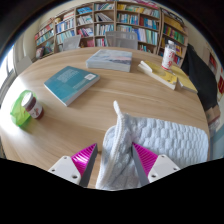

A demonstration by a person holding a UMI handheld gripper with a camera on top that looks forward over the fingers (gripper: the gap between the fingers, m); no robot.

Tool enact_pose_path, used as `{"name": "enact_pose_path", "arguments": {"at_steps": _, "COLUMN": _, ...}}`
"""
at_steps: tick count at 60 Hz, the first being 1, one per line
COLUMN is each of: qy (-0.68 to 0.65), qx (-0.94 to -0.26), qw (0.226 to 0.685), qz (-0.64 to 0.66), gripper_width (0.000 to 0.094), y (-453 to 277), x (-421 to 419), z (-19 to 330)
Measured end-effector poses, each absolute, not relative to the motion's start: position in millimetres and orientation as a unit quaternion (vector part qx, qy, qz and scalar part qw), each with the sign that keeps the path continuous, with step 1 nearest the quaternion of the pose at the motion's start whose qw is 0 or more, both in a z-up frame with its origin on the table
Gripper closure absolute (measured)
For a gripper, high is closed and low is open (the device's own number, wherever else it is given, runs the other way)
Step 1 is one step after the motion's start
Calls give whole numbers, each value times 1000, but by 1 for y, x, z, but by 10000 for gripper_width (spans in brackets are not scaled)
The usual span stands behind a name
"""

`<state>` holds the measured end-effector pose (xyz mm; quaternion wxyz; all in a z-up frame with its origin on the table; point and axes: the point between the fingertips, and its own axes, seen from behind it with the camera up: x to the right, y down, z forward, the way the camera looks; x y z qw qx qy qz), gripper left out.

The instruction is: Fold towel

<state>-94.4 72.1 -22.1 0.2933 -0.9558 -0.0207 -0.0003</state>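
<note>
wooden and round, the tabletop [95, 115] fills the scene, with bookshelves [110, 22] lining the wall beyond it. on its near right side lies the white waffle-weave towel [165, 140], bunched in a loose heap, one corner drawn up into a peak between the fingers of the claw [113, 158]. both magenta pads [85, 155] press in on that raised fold, so the claw is clenched on the towel. a blue book [70, 84] rests at mid-table, well apart from the cloth; a stack of books [110, 59] sits farther back, and a yellow object [160, 75] lies beyond the towel toward the far right. a green cup [22, 108] stands near the left rim.

the step in hand looks like carrying the gripped corner across to make a fold. done well, it likely means lifting only enough to clear the heap, drawing the corner straight toward the opposite edge, and laying it down flat before letting go; a hurried pull could drag the whole towel along or leave the layers skewed.
</note>
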Motion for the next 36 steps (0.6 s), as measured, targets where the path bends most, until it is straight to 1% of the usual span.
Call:
{"name": "enact_pose_path", "arguments": {"at_steps": 1, "qy": -29, "qx": -951, "qw": 308, "qz": -3, "gripper_width": 253, "y": 76, "x": -95, "z": -19}}
{"name": "enact_pose_path", "arguments": {"at_steps": 2, "qy": -33, "qx": -950, "qw": 311, "qz": -7, "gripper_width": 289, "y": 77, "x": -93, "z": -20}}
{"name": "enact_pose_path", "arguments": {"at_steps": 5, "qy": -41, "qx": -948, "qw": 315, "qz": -9, "gripper_width": 368, "y": 75, "x": -96, "z": -18}}
{"name": "enact_pose_path", "arguments": {"at_steps": 8, "qy": -53, "qx": -948, "qw": 313, "qz": -9, "gripper_width": 476, "y": 75, "x": -100, "z": -16}}
{"name": "enact_pose_path", "arguments": {"at_steps": 12, "qy": -61, "qx": -948, "qw": 314, "qz": -5, "gripper_width": 579, "y": 76, "x": -99, "z": -20}}
{"name": "enact_pose_path", "arguments": {"at_steps": 14, "qy": -65, "qx": -948, "qw": 311, "qz": -10, "gripper_width": 674, "y": 76, "x": -95, "z": -21}}
{"name": "enact_pose_path", "arguments": {"at_steps": 15, "qy": -65, "qx": -948, "qw": 311, "qz": -15, "gripper_width": 747, "y": 77, "x": -91, "z": -20}}
{"name": "enact_pose_path", "arguments": {"at_steps": 16, "qy": -65, "qx": -948, "qw": 312, "qz": -22, "gripper_width": 790, "y": 78, "x": -85, "z": -19}}
{"name": "enact_pose_path", "arguments": {"at_steps": 17, "qy": -62, "qx": -946, "qw": 316, "qz": -25, "gripper_width": 862, "y": 80, "x": -83, "z": -19}}
{"name": "enact_pose_path", "arguments": {"at_steps": 20, "qy": -50, "qx": -945, "qw": 324, "qz": -11, "gripper_width": 884, "y": 81, "x": -85, "z": -20}}
{"name": "enact_pose_path", "arguments": {"at_steps": 24, "qy": -62, "qx": -945, "qw": 321, "qz": -5, "gripper_width": 889, "y": 76, "x": -84, "z": -15}}
{"name": "enact_pose_path", "arguments": {"at_steps": 28, "qy": -42, "qx": -946, "qw": 319, "qz": 20, "gripper_width": 892, "y": 72, "x": -88, "z": -7}}
{"name": "enact_pose_path", "arguments": {"at_steps": 32, "qy": -12, "qx": -942, "qw": 331, "qz": 50, "gripper_width": 893, "y": 70, "x": -84, "z": 20}}
{"name": "enact_pose_path", "arguments": {"at_steps": 36, "qy": 12, "qx": -929, "qw": 363, "qz": 66, "gripper_width": 894, "y": 74, "x": -67, "z": 60}}
